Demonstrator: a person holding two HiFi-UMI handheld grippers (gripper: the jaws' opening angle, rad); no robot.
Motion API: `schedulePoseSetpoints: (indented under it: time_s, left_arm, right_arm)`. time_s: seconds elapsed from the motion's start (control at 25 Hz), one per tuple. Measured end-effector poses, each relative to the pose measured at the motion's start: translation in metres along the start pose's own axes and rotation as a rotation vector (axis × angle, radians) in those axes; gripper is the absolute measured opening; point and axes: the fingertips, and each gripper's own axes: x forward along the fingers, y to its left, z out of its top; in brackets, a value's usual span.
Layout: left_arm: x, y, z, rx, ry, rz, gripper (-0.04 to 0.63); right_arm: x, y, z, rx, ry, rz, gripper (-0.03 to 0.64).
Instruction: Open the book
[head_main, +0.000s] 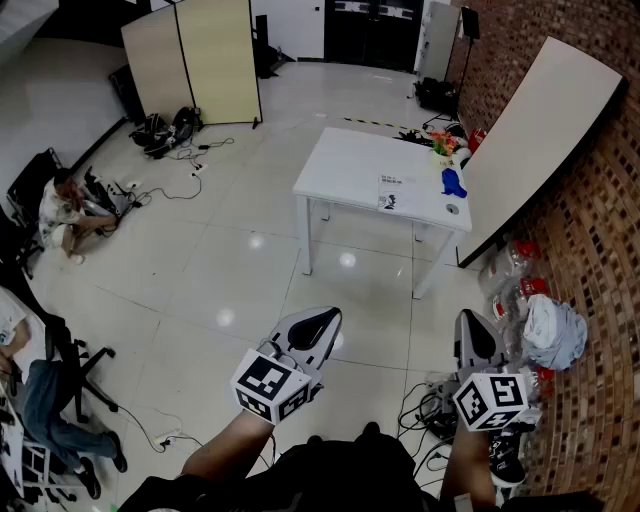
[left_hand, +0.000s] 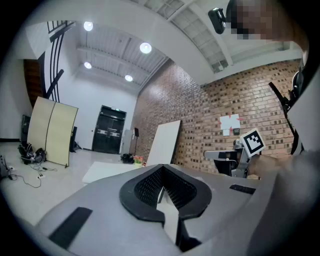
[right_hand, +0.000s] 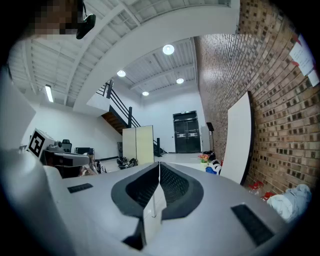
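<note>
**Head view.** The left gripper (head_main: 316, 322) and the right gripper (head_main: 474, 338) are held low, close to the body and side by side, with their tips pointing forward. The book (head_main: 391, 192) appears to be the flat printed item on the white table (head_main: 350, 165). It is well ahead of both sets of fingers, across open floor.
- Direction: the book lies forward and to the right of the left fingers, and forward and to the left of the right fingers. It sits roughly on the line between them.
- Nearer gripper: neither is clearly closer.
- Long axis and spine side: too small to tell.
- Nearby items: a blue object (head_main: 452, 182) and flowers (head_main: 443, 145) stand beyond the book, toward the right fingers' side.

**Left gripper view.** The jaws are closed tip to tip, with nothing between them. The table (left_hand: 102, 171) shows ahead, to the left of the tips. The book cannot be made out on it.

**Right gripper view.** The jaws are closed against each other and hold nothing. The flowers (right_hand: 204, 158) show ahead, to the right of the tips. The book is not distinguishable.

**Assessment.** The task has not started, as there is no contact with the book. The next move probably calls for a walk to the table. The spine side should be confirmed at close range before a gripper is assigned to lift the cover.
</note>
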Motion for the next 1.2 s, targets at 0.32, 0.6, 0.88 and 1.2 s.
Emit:
schedulePoseSetpoints:
  time_s: [0.32, 0.6, 0.88, 1.2]
  left_arm:
    - [0.080, 0.033, -0.008, -0.007, 0.011, 0.046, -0.006]
    - [0.174, 0.068, 0.006, -0.005, 0.014, 0.098, -0.006]
    - [0.251, 0.108, 0.008, -0.006, 0.038, 0.146, -0.006]
    - [0.317, 0.187, 0.005, -0.007, 0.070, 0.135, -0.006]
  right_arm:
    - [0.077, -0.044, -0.007, -0.010, 0.013, 0.064, 0.002]
    - [0.164, -0.116, 0.005, -0.011, 0.007, 0.109, 0.002]
    - [0.249, -0.170, 0.010, -0.017, 0.008, 0.146, 0.002]
    - [0.352, -0.188, -0.001, -0.010, 0.028, 0.131, 0.003]
